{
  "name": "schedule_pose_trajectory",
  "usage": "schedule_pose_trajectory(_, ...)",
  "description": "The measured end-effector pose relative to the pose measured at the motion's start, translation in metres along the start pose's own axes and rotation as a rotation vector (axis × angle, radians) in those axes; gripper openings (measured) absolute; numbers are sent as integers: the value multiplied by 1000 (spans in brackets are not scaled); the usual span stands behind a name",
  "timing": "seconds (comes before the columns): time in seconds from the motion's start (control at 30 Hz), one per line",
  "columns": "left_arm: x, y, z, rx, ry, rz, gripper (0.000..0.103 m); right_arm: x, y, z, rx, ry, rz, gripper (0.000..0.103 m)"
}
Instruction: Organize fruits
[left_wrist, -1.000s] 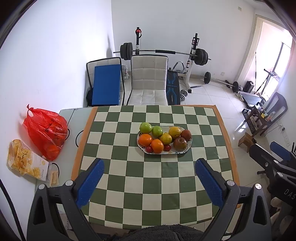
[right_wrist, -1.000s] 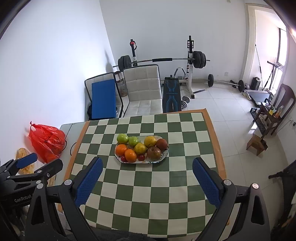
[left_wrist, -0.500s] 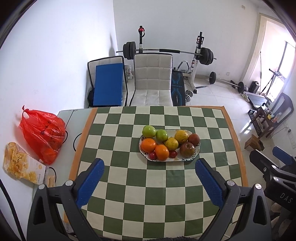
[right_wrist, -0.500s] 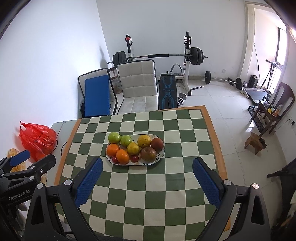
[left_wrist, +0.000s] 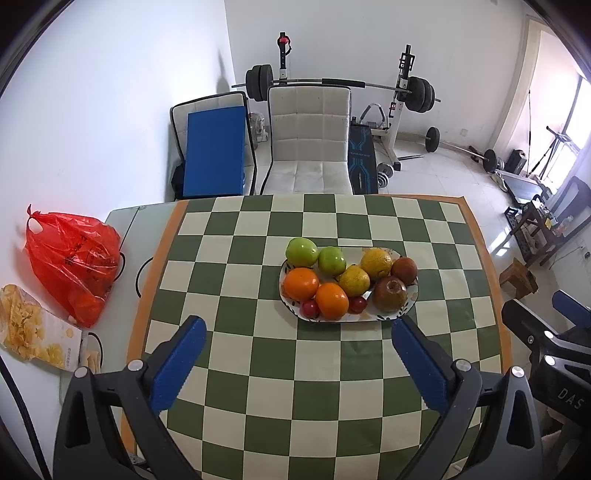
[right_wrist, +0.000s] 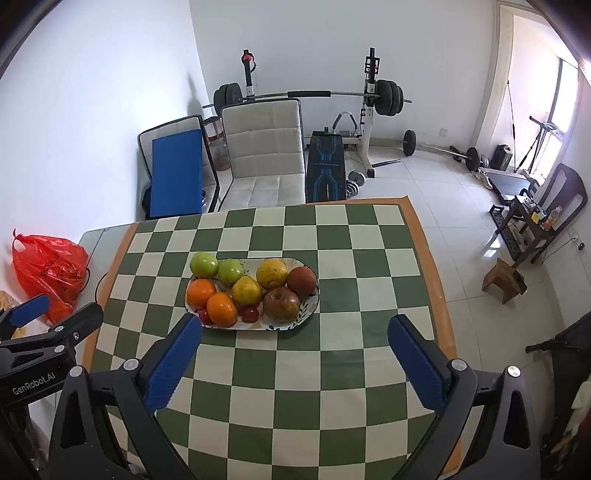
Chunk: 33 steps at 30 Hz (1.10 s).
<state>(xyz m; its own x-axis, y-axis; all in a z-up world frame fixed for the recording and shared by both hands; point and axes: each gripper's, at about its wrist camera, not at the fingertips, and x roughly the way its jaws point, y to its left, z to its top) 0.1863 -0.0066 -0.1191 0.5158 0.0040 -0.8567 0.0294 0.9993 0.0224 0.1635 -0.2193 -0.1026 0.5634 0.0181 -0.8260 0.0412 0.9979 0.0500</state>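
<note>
Fruits (left_wrist: 347, 282) are all piled on one oval white plate (left_wrist: 413, 295) sitting around the middle of the green-and-cream checkered tablecloth (left_wrist: 295, 369): two green apples at the back left, two oranges in front of them, a couple of yellowish citrus in the middle, two brownish-red ones on the right and two small red ones tucked along the front edge. Honestly it already looks grouped by colour, so I can't say if this is a tidy finish or the pile someone's about to sort out. Left gripper (left_wrist: 295, 332) and right gripper (right_wrist: 294, 330) both hover above the near side of the table, blue pads spread wide, nothing between them. If anything does get picked, I'd go for a fruit on the outer edge and come straight down, since round stuff packed this tight will roll and nudge its neighbours. Off to the left there's a red plastic bag (left_wrist: 70, 258) and a snack packet (left_wrist: 33, 332), well clear of the plate.
</note>
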Motion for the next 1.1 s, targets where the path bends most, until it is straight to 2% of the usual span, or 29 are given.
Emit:
schedule_pose_trajectory(0.37,17,1,-1,7,24,2,103,30,3,0,1,43,-2,103)
schedule_pose_trajectory(1.1,13,-4,-3,7,-4,-5,103,28,-1,-2,6,39,-2,103)
